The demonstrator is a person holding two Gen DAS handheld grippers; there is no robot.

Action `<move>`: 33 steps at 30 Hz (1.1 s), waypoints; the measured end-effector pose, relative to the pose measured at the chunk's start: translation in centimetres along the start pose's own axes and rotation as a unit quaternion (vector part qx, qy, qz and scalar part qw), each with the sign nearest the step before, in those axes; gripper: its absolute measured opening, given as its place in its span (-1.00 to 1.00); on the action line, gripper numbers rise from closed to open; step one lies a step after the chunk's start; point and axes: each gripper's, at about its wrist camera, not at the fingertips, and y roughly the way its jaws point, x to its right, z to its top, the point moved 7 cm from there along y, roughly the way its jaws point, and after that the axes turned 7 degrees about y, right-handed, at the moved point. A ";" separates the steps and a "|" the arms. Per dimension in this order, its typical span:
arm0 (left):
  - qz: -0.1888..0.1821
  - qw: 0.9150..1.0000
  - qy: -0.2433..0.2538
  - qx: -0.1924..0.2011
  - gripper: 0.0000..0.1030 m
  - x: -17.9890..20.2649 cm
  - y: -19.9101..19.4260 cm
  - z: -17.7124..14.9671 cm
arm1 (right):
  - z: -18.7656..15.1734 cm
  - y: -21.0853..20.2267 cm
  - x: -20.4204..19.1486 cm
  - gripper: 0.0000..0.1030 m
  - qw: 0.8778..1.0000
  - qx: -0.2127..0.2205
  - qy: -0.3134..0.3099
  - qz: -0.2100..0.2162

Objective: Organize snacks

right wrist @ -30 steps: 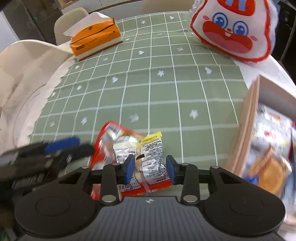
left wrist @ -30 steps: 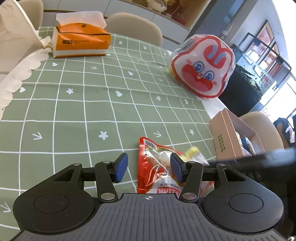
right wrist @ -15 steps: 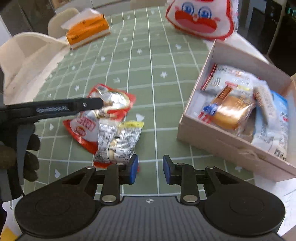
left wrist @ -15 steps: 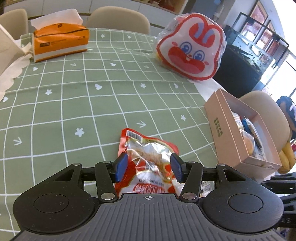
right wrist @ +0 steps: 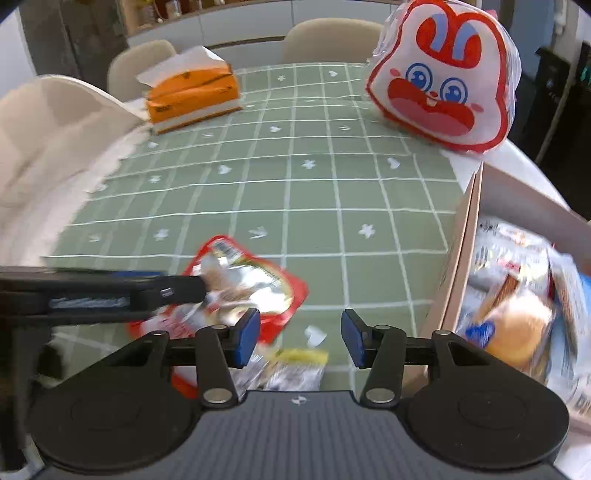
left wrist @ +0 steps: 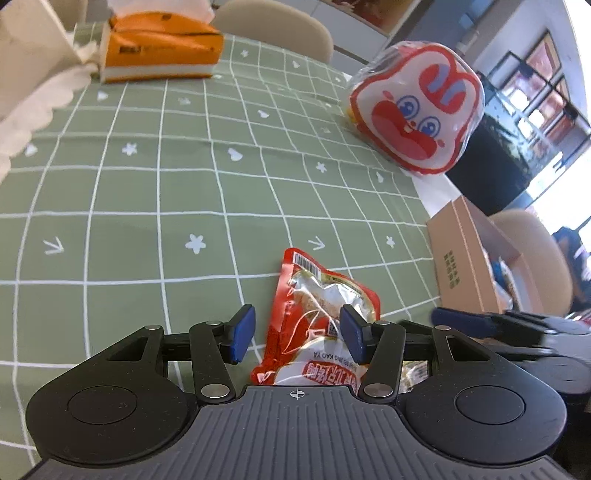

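Observation:
A red snack packet lies flat on the green checked tablecloth. My left gripper stands open astride its near end, and neither pad presses on it. In the right wrist view the same red packet lies under the left gripper's finger. A small silver packet with a yellow edge lies just below my right gripper, whose jaws are opening with nothing between the pads. The cardboard box, to the right, holds several wrapped snacks.
A big rabbit-face bag stands at the table's far right. At the far left sits an orange tissue box. A white scalloped cloth hangs over the left edge, and beige chairs ring the table.
The right gripper has come down closer to the two packets and its jaws have spread. It now shows at the right edge of the left wrist view. The left gripper stays over the red packet.

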 end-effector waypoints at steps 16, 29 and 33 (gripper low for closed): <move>-0.007 0.998 0.065 0.002 -0.04 0.3 1.4 1.2 | -1.0 1.5 0.6 -0.36 1.000 -0.003 0.008 0.016; -0.018 0.994 0.104 -0.039 0.03 1.8 1.2 0.2 | -2.7 0.2 -0.1 -0.36 0.998 -0.009 0.016 0.066; -0.014 0.992 0.125 -0.031 0.08 2.6 1.5 0.0 | -3.5 -0.3 -0.3 -0.36 0.997 -0.002 0.012 0.073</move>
